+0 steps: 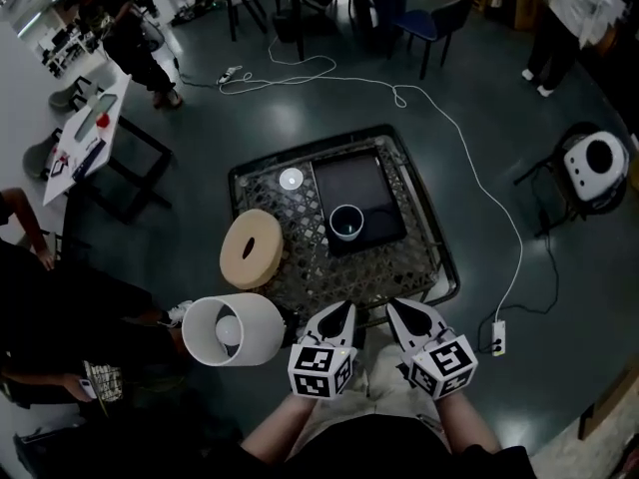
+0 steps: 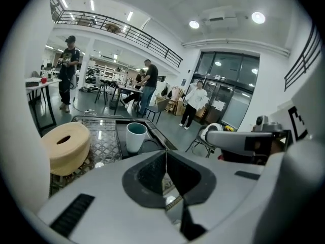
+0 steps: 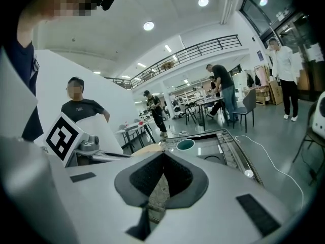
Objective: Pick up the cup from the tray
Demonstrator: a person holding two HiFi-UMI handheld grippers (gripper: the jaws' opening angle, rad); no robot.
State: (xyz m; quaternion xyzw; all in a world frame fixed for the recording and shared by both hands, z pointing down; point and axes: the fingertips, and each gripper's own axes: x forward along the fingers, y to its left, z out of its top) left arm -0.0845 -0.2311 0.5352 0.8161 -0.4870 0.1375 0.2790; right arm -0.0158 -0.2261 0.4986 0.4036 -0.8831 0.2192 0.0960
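Dark glossy workshop floor is spreading around a low glass-topped counter [image 1: 424, 272], w/ a white cable [image 1: 469, 158] snaking past its R side to a power strip [image 1: 498, 338]. Black tray [image 1: 349, 183] is lying on the counter's R half. The cup [image 1: 346, 222], white outside & teal inside, is standing upright on the tray's near part, untouched. Tan foam ring [image 1: 252, 248] is sitting at the counter's L edge, w/ a white lamp [image 1: 232, 329] just nearer. L gripper [image 1: 342, 310] & R gripper [image 1: 395, 307] are hovering side by side at the counter's near edge, well short of the cup. Both sets of fingers are pressing together, tips touching, w/ nothing btwn them.
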